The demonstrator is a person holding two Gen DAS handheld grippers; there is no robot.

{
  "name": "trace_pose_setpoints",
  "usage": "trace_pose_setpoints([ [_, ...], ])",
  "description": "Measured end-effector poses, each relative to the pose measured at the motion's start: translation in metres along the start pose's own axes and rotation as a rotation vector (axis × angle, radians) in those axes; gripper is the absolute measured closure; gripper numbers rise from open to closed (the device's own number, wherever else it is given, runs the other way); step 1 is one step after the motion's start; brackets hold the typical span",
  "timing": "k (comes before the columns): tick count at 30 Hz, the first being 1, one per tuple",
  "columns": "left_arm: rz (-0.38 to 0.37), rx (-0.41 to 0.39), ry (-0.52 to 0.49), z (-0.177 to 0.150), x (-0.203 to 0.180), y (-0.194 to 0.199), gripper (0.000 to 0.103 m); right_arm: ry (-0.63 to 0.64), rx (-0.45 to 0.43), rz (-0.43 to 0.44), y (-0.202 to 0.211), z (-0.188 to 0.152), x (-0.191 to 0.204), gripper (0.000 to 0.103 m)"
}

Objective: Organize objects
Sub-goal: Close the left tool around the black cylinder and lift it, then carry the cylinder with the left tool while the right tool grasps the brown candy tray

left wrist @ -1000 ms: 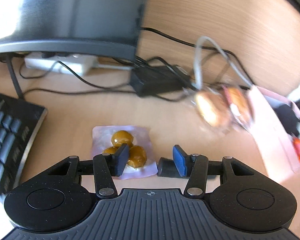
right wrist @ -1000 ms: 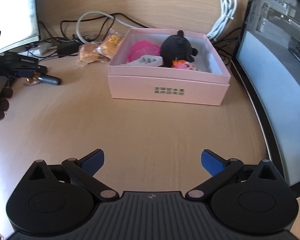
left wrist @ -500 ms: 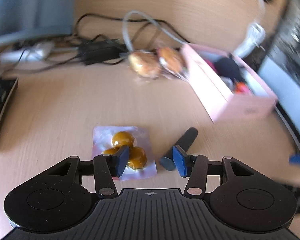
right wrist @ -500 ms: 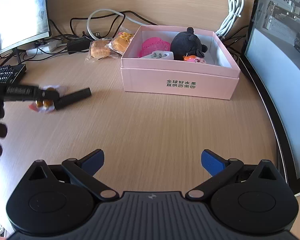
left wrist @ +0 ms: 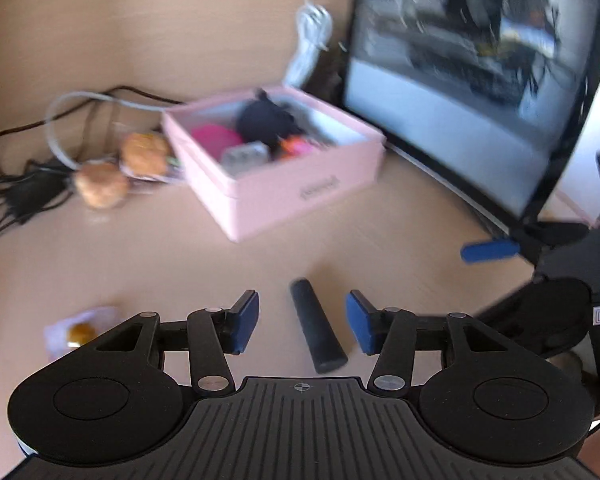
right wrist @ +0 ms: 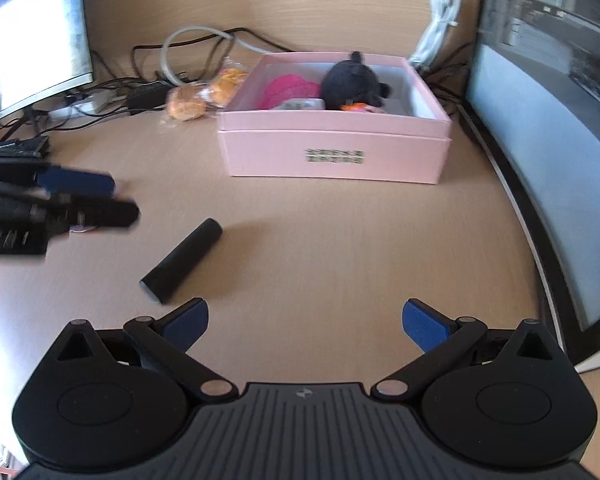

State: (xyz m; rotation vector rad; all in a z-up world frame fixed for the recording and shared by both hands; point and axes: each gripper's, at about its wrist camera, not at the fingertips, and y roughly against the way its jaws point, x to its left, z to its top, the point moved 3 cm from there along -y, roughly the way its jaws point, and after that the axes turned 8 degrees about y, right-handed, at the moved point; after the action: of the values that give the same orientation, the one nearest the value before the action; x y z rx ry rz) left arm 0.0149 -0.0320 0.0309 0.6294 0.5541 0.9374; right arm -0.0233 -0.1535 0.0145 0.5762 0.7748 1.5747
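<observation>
A black cylinder lies on the wooden desk. In the left wrist view it shows between the blue pads of my left gripper, which stands open with neither pad touching it. From the right wrist view the left gripper hovers blurred just left of and above the cylinder. A pink box holds a black plush toy, a pink item and small pieces. My right gripper is open and empty near the front of the desk.
Two wrapped buns lie left of the box among cables. A packet of yellow sweets lies left of my left gripper. A monitor stands at the right and another at the left.
My left gripper swung right, off the sweets packet and over the black cylinder, turning toward the pink box. Its opening looks the same. The right gripper shifted only slightly.
</observation>
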Motion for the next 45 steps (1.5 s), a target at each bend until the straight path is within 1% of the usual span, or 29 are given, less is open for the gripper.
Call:
trace_pose_setpoints([
  [2,0.009,0.038,-0.013,0.0,-0.019,-0.017,0.049,-0.014,-0.006,-0.029,-0.002,-0.007,-0.009,0.0],
  [3,0.027,0.053,-0.013,0.0,-0.025,-0.026,0.049,-0.016,-0.015,-0.033,-0.002,-0.01,-0.013,0.0],
  [4,0.046,0.071,-0.016,0.001,-0.029,-0.034,0.049,-0.013,-0.021,-0.039,-0.003,-0.013,-0.016,0.0],
  [5,0.063,0.089,-0.017,0.001,-0.032,-0.043,0.047,-0.003,-0.023,-0.049,-0.003,-0.017,-0.018,0.0],
  [8,0.071,0.132,-0.019,0.004,-0.037,-0.06,0.047,0.029,-0.025,-0.061,-0.002,-0.025,-0.02,0.001],
  [10,0.065,0.156,-0.022,0.004,-0.041,-0.064,0.051,0.054,-0.035,-0.061,0.003,-0.031,-0.02,0.001],
  [12,0.057,0.157,-0.029,0.002,-0.045,-0.066,0.063,0.074,-0.038,-0.068,0.006,-0.036,-0.02,0.001],
  [13,0.059,0.154,-0.034,0.002,-0.047,-0.067,0.066,0.077,-0.034,-0.071,0.007,-0.038,-0.02,0.001],
  [14,0.061,0.154,-0.034,0.003,-0.048,-0.069,0.073,0.074,-0.03,-0.074,0.007,-0.04,-0.022,0.001],
  [20,0.074,0.162,-0.011,0.005,-0.046,-0.071,0.078,0.024,-0.009,-0.083,0.009,-0.047,-0.029,0.001],
  [24,0.058,0.157,0.036,0.003,-0.041,-0.069,0.08,-0.012,-0.005,-0.075,0.009,-0.05,-0.034,0.0],
  [27,0.023,0.156,0.065,0.0,-0.037,-0.064,0.081,-0.048,-0.019,-0.069,0.008,-0.052,-0.036,0.0],
  [29,0.013,0.148,0.081,-0.004,-0.034,-0.061,0.081,-0.071,-0.047,-0.096,0.008,-0.054,-0.037,0.0],
  [31,0.017,0.144,0.095,-0.006,-0.03,-0.057,0.081,-0.082,-0.055,-0.114,0.008,-0.056,-0.035,0.0],
  [34,0.02,0.135,0.129,-0.01,-0.018,-0.048,0.081,-0.091,-0.021,-0.111,0.007,-0.053,-0.036,0.0],
  [36,0.03,0.116,0.154,-0.013,-0.006,-0.036,0.081,-0.083,0.011,-0.1,0.006,-0.049,-0.037,0.0],
  [37,0.039,0.105,0.168,-0.015,0.0,-0.029,0.081,-0.074,0.026,-0.089,0.005,-0.047,-0.038,0.0],
  [40,0.082,0.071,0.239,-0.025,0.028,-0.004,0.081,-0.005,0.065,-0.006,-0.002,-0.034,-0.033,0.0],
  [43,0.169,0.032,0.342,-0.04,0.063,0.028,0.081,0.002,0.041,0.07,-0.007,-0.015,-0.015,0.0],
  [45,0.231,0.008,0.414,-0.051,0.086,0.05,0.081,0.056,0.013,0.112,-0.011,0.002,0.008,0.0],
])
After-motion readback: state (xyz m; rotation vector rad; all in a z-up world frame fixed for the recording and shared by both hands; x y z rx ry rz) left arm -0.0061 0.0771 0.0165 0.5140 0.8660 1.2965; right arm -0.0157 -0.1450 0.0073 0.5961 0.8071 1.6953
